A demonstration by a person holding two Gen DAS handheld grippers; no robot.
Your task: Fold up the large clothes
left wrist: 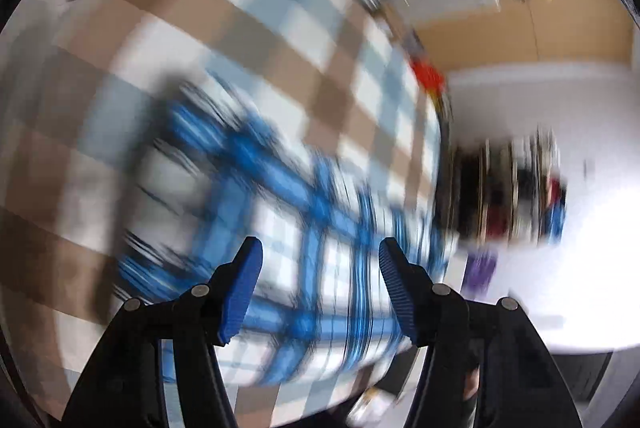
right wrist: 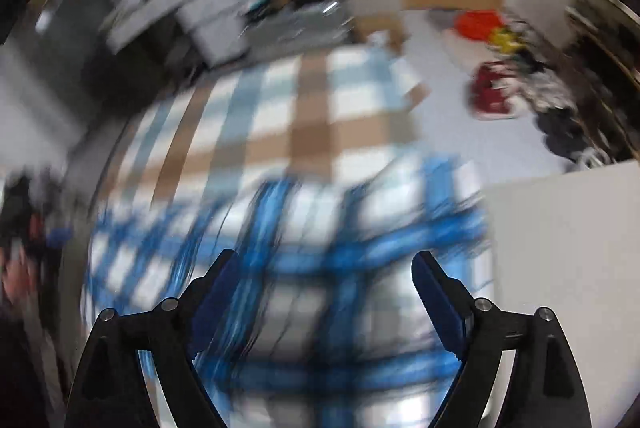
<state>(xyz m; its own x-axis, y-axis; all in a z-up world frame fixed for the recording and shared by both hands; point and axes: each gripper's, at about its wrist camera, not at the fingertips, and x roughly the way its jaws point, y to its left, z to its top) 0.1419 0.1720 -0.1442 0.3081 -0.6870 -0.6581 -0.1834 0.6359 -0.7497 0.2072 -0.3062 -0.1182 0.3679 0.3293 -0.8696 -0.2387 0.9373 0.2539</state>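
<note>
Left wrist view shows your left gripper (left wrist: 320,248) with its blue ribbed pads (left wrist: 244,288) spread apart and nothing between them; it hangs above the blue-and-white plaid garment (left wrist: 280,195), and the jaws look released, not pressing on the cloth. That garment lies on a table covered by a checked cloth (left wrist: 248,27) in brown, pale blue and white, and the heavy blur hides its folds and edges. Right wrist view shows your right gripper (right wrist: 322,260) with its jaws standing wider still, the blue pads (right wrist: 438,304) well apart and nothing caught between them. Below and ahead of it the same plaid garment (right wrist: 320,228) spreads over the checked cloth (right wrist: 312,107); whether either fingertip brushes the fabric you cannot tell through the smear. Beyond the table's far edge, on the pale floor (right wrist: 440,67), a heap of red, yellow and dark things (right wrist: 504,67) sits well apart from the garment, too blurred to name.
</note>
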